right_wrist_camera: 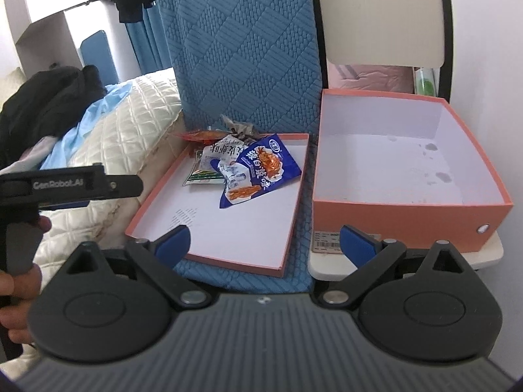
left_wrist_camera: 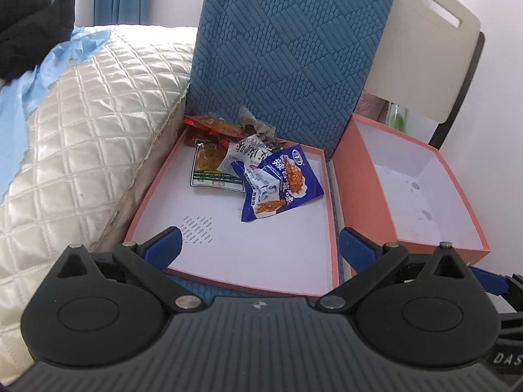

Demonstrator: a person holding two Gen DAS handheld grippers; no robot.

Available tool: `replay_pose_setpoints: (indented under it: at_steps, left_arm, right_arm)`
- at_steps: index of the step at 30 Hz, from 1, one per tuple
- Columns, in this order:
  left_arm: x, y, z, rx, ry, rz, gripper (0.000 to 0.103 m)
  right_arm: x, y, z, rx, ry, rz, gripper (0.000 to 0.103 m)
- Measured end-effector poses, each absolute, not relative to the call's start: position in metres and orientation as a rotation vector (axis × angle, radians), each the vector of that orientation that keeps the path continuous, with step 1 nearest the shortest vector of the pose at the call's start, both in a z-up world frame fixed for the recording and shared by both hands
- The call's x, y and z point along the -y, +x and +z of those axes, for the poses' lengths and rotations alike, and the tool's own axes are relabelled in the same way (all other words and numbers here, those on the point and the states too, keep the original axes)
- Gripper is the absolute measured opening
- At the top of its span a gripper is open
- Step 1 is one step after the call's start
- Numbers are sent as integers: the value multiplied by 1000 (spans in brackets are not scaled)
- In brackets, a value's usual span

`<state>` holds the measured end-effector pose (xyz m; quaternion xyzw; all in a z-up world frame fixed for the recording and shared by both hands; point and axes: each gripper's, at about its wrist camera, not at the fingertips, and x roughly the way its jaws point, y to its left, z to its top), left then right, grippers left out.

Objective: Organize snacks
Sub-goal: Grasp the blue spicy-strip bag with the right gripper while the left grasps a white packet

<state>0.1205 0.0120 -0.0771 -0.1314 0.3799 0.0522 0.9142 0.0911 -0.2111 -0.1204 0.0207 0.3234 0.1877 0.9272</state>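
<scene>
Several snack packets lie in a pile at the far end of a shallow orange box lid (left_wrist_camera: 330, 228) (right_wrist_camera: 294, 209). A blue packet (left_wrist_camera: 281, 183) (right_wrist_camera: 258, 170) lies on top at the front, with a white packet (left_wrist_camera: 243, 153) (right_wrist_camera: 219, 150), a green-edged clear packet (left_wrist_camera: 209, 170) and red packets (left_wrist_camera: 209, 122) behind it. A deep orange box (left_wrist_camera: 362, 176) (right_wrist_camera: 405, 212) stands empty to the right. My left gripper (left_wrist_camera: 261, 245) is open and empty over the lid's near edge. My right gripper (right_wrist_camera: 264, 241) is open and empty, between lid and box.
The lid rests on a blue quilted cushion (left_wrist_camera: 294, 49) (right_wrist_camera: 242, 42) propped on a chair; the box sits on a beige chair seat (right_wrist_camera: 487, 254). A cream quilted bed (left_wrist_camera: 81, 130) with black and light-blue clothes borders the left. The left gripper's body (right_wrist_camera: 72, 186) shows at left.
</scene>
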Motion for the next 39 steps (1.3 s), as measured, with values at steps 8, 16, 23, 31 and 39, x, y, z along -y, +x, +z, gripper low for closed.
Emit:
replay_pose_setpoints:
  at_steps: [8,16,23,31,39]
  left_arm:
    - [-30,161,-96,-807,-293,102,103]
    - [-49,206,-124,-834,-404,47,103]
    - [-65,250,-154,-857,-489,-17,103]
    - [-90,300,-193,-886,-581,-29,103]
    - [-111,336,-223,-895,-640,-44,102]
  right_arm:
    - [199,118,-126,-677,32,418,91]
    - [183,146,-135,-685,-3,430,90]
    - [176,181,-142,-691,-47,478,90]
    - [150,214,-163,-718,-57,539,89]
    - [117,250,-185,-732,-87,597,89]
